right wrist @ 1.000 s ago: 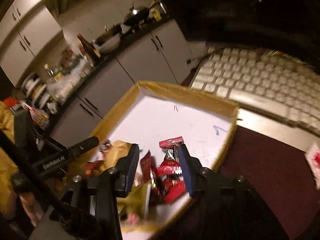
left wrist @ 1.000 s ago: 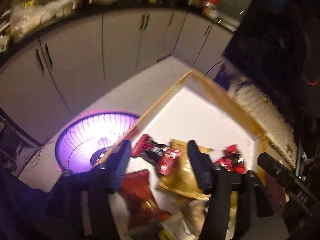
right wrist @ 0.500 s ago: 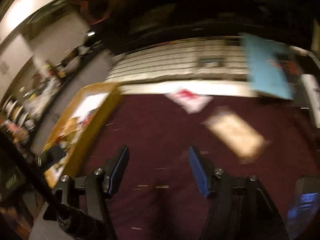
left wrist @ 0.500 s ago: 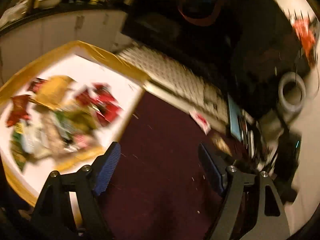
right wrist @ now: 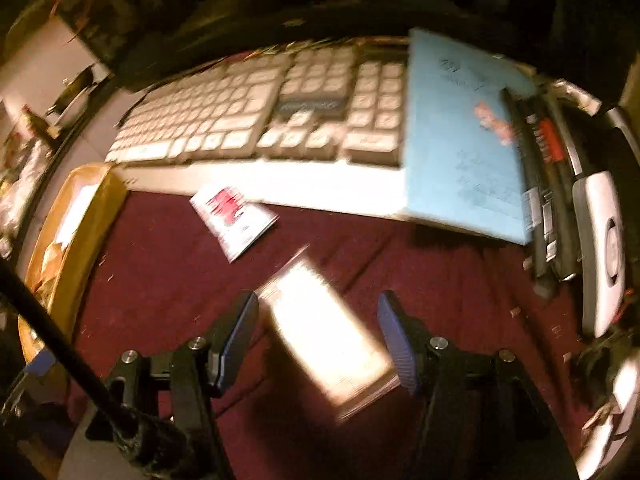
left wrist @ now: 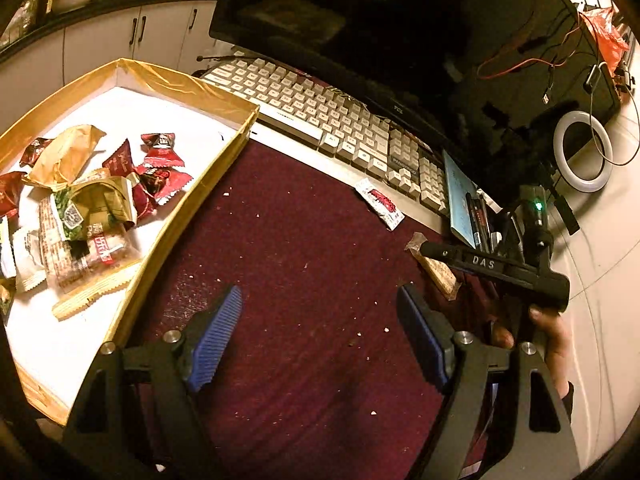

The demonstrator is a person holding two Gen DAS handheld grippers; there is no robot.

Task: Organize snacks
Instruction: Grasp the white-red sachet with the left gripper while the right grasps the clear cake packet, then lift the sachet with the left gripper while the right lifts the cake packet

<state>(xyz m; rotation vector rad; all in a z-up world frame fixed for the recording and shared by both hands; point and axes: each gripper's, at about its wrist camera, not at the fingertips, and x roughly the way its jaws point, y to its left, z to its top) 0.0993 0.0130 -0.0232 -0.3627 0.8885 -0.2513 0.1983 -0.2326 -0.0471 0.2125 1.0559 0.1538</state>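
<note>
A cardboard box (left wrist: 244,136) with a yellow-taped rim sits at the left and holds several snack packets (left wrist: 96,200). My left gripper (left wrist: 318,320) is open over the bare dark red mat (left wrist: 300,248), with nothing between its blue pads. On the mat near the keyboard lies a small white and red packet (left wrist: 380,204) (right wrist: 234,220). A pale wrapped bar (right wrist: 324,336) (left wrist: 438,276) lies on the mat between the fingers of my open right gripper (right wrist: 318,312). The pads do not press on it. That view is blurred.
A keyboard (left wrist: 320,108) (right wrist: 260,120) runs along the mat's far edge, with a dark monitor (left wrist: 360,20) behind it. A blue notebook (right wrist: 460,140) and pens lie at the right. A ring light (left wrist: 582,152) and cables are further right. A hand (left wrist: 552,336) holds the right gripper's body.
Both grippers swung away from the snack box to the right, over the red mat, and their jaws widened. The right gripper came down around the pale bar.
</note>
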